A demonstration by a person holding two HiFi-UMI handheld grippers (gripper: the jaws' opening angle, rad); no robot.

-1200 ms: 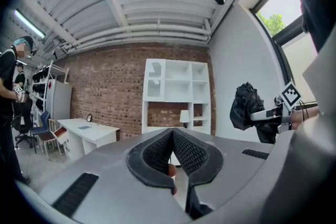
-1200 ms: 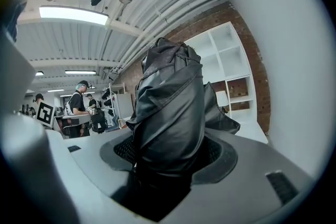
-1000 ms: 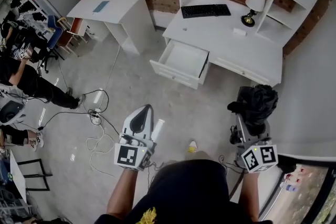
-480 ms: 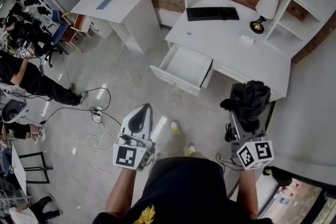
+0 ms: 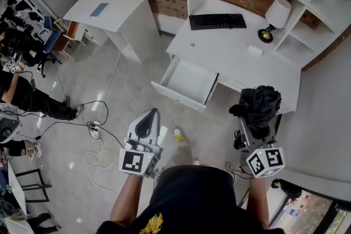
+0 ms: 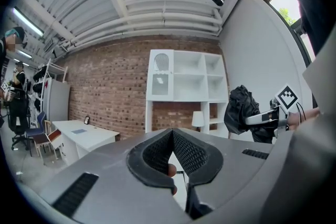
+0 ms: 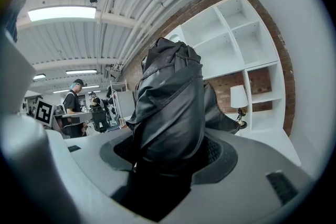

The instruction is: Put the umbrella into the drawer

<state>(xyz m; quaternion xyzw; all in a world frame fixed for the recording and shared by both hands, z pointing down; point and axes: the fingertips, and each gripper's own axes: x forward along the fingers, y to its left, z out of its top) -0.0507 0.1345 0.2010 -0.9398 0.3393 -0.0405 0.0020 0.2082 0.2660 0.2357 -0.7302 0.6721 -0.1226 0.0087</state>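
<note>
Nearest, the left gripper has its jaws pressed together on nothing. To its right, the right gripper clamps the umbrella: folded, black, its glossy cloth crumpled (bunched rather than neatly rolled), jutting past the jaws. Farther off, the white desk's drawer stands pulled open.

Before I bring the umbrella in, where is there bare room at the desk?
The open drawer looks bare inside. The desk top is free between the keyboard and its near edge. Its right end is more crowded: the lamp and a small white item sit there.
</note>
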